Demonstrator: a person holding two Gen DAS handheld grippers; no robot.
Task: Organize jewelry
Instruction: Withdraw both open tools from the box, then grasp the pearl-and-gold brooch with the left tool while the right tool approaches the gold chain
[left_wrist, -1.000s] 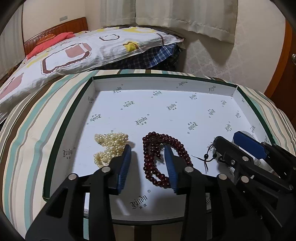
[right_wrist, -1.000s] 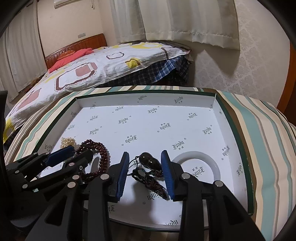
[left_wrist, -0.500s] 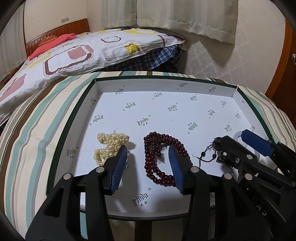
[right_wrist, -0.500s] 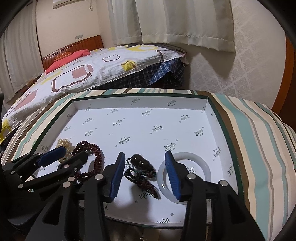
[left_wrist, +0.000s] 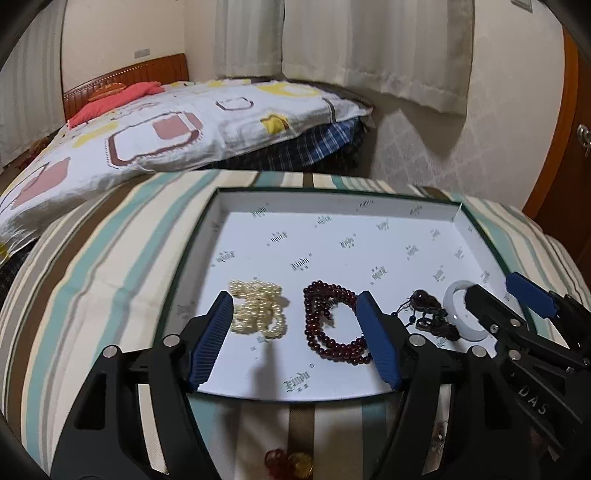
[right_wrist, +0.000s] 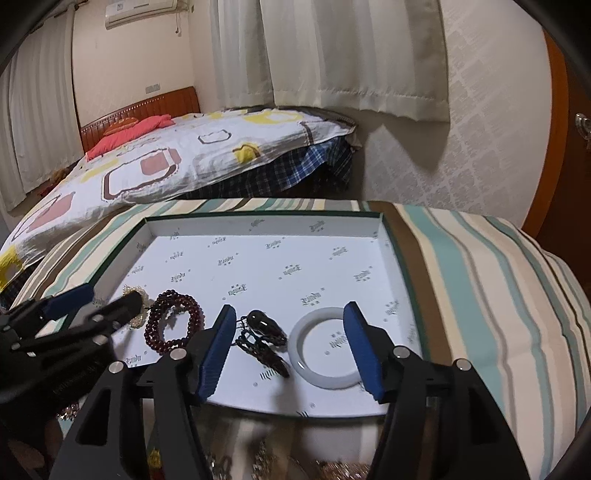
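A shallow white box lid (left_wrist: 332, 206) with a dark green rim sits on a striped cloth (left_wrist: 110, 266), and four pieces of jewelry lie in a row along its near side. From left to right they are a heap of cream pearls (left_wrist: 258, 312), a coil of dark red beads (left_wrist: 332, 325), a dark pendant on a knotted cord (right_wrist: 264, 334) and a white bangle (right_wrist: 325, 347).

The left tool (left_wrist: 295, 332) hangs above the near edge of the lid. Its jaws have just been opening and now stand wide apart, gripping nothing; in its own view the pearls and the red beads lie between and beyond its blue pads (left_wrist: 210, 336), untouched.

The right tool (right_wrist: 291, 347) has likewise just been opening and is empty, with the pendant and the bangle lying loose on the lid floor between its pads (right_wrist: 360, 350).

More jewelry (right_wrist: 258, 461) lies blurred below the lid's near edge.
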